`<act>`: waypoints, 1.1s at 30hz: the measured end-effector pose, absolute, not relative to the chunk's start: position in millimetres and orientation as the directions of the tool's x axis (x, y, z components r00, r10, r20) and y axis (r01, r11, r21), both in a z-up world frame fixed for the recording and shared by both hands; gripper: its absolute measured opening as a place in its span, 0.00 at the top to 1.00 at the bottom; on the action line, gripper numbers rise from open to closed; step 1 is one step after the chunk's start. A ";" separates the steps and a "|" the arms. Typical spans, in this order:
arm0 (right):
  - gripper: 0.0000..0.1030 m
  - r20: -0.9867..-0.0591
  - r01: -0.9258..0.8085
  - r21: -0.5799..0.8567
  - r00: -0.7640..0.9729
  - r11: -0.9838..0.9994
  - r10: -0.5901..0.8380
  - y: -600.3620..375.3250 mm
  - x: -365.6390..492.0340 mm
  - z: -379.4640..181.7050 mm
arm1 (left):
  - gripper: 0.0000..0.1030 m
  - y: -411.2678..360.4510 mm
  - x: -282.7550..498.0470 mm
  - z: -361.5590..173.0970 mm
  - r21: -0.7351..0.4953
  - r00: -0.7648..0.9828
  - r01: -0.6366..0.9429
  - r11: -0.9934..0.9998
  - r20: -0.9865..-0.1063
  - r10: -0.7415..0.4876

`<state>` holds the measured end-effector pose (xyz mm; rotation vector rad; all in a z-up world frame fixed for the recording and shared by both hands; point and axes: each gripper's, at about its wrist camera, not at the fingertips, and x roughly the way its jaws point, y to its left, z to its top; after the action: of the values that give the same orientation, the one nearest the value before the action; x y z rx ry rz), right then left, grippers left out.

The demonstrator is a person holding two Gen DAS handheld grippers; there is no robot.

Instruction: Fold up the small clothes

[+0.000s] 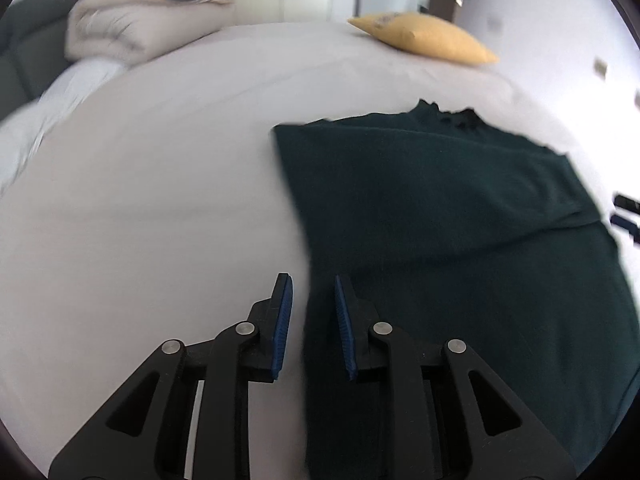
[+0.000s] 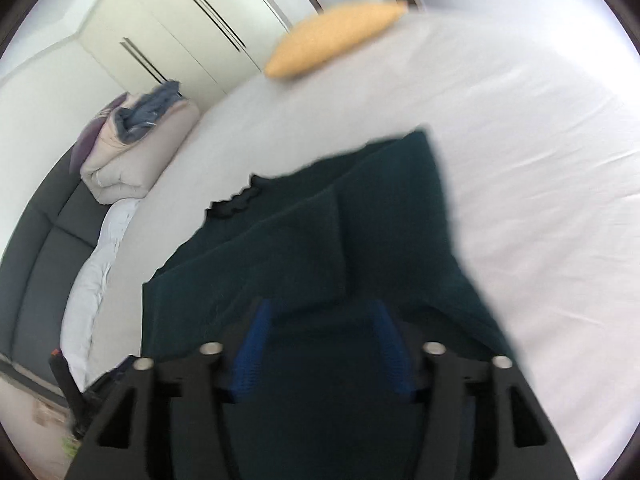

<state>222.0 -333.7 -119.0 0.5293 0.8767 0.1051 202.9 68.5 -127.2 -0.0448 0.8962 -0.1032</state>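
While the dark green sweater point(image 1: 460, 220) lies partly folded on the white bed point(image 1: 160, 200), the left gripper point(image 1: 312, 320) hovers at its left edge, fingers spread and empty. The right gripper point(image 2: 324, 340) also has its fingers spread, with cloth bunched between them; whether it is gripped I cannot tell. Folding seems midway; next, close on the hem and carry it toward the collar.

The dark green garment point(image 1: 460, 208) looks like matt, finely ribbed knit cloth, lying on the bed point(image 1: 160, 200) with its smooth, pale matt sheet. The left tool point(image 1: 313, 320) is matt black plastic with ridged blue pads point(image 1: 283, 320) and shiny metal pins; the yellow pillow point(image 1: 428, 38) at the bed's far edge is soft matt cloth.
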 end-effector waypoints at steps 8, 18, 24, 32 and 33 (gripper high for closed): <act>0.26 -0.645 0.023 0.510 0.671 0.860 0.365 -351.1 71.8 -94.1 | 0.19 104.6 70.9 -124.3 -0.328 0.573 0.067 0.942 -0.760 -0.305; 0.26 -0.709 0.136 0.515 0.623 0.846 0.331 -382.2 -17.9 -133.6 | 0.20 109.2 -7.7 -144.4 -0.448 0.421 0.089 0.890 -0.793 -0.441; 0.26 -0.725 0.150 0.524 0.595 0.839 0.347 -388.1 -28.1 -146.8 | 0.24 101.9 1.2 -151.7 -0.446 0.373 0.093 0.890 -0.813 -0.447; 0.26 -0.702 0.141 0.569 0.597 0.810 0.389 -393.1 -32.6 -152.1 | 0.56 97.9 10.1 -158.9 -0.507 0.317 0.098 0.856 -0.800 -0.510; 0.26 -0.698 0.141 0.575 0.598 0.806 0.394 -394.4 -33.4 -151.9 | 0.59 97.2 10.4 -159.4 -0.521 0.307 0.097 0.848 -0.794 -0.524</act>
<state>-33.4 -394.4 -151.9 0.6393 0.9342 0.1586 10.4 97.2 -159.4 -0.4149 1.1954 -0.4265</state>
